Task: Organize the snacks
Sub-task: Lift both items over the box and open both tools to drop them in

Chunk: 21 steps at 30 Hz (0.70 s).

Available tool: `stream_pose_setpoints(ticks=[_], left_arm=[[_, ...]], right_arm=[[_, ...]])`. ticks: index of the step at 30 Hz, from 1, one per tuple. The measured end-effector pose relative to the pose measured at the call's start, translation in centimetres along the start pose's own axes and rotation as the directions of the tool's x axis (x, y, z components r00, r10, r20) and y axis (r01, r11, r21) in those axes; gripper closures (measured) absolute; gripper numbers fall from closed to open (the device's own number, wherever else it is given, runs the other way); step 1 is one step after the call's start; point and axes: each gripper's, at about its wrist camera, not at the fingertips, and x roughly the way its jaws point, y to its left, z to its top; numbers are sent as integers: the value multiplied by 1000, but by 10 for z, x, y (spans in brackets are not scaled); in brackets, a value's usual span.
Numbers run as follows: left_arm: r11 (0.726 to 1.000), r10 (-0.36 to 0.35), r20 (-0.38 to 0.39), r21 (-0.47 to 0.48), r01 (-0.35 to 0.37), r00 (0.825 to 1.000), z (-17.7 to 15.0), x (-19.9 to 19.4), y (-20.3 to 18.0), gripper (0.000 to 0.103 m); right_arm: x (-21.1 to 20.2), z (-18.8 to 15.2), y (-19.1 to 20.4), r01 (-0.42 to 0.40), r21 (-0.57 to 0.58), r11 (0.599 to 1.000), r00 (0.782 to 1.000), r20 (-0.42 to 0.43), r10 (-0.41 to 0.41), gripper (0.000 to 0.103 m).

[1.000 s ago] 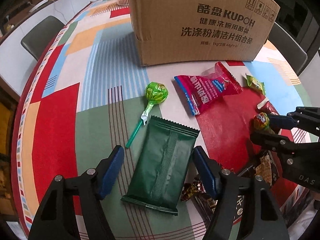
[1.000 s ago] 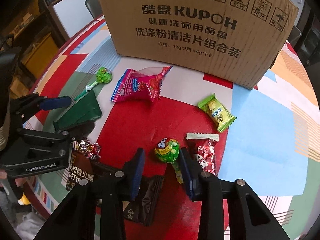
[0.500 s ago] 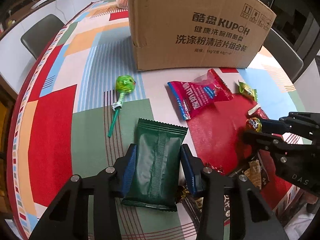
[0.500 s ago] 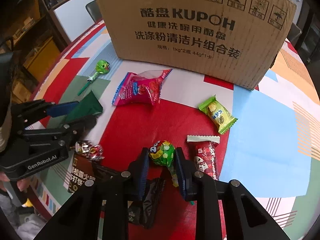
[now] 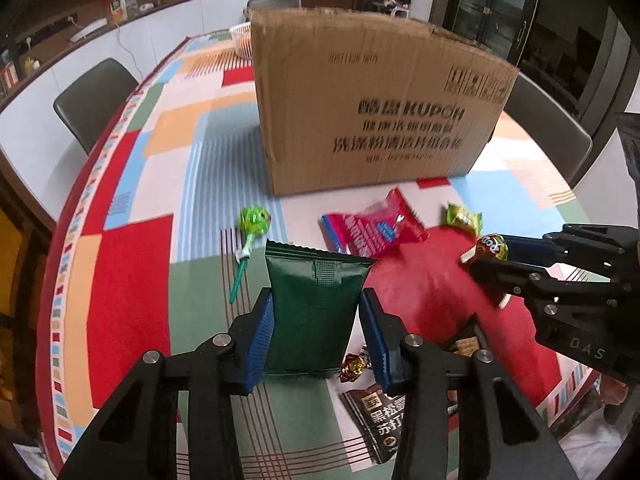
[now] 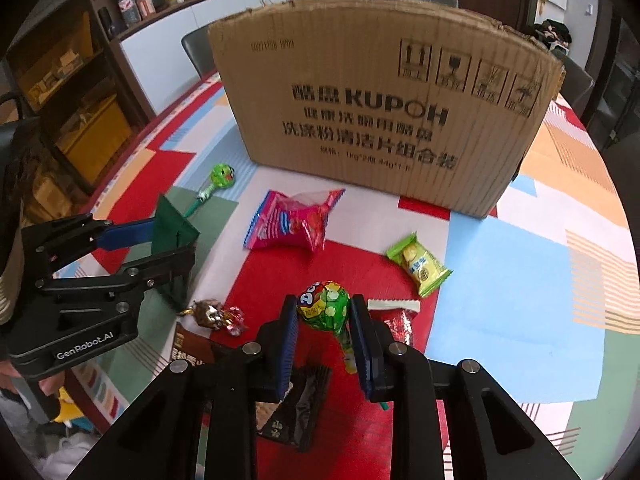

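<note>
My left tongs clamp the green packet, lifted off the desk; right tongs clamp a lollipop. Only the right view shows its stick. Two lollipops: the second lies before one box.

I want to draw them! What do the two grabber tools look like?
Both are black and angular, with silver screws and ribbed blue pads inside the jaws. The left gripper says GenRobot.AI in white; the right gripper shows the letters DAS. A striped sleeve shows behind the left one.
</note>
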Motion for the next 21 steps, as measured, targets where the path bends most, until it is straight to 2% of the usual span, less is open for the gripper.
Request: stream_pose_setpoints(ticks=[11, 21], left_arm=[[1000, -2, 144, 17, -1, 990, 28, -44, -9, 61], [999, -17, 275, 46, 4, 961, 62, -79, -19, 61]], right_arm=[[-41, 21, 1, 9, -8, 1000, 991, 134, -8, 76], [-80, 49, -2, 13, -6, 1000, 961, 277, -11, 76]])
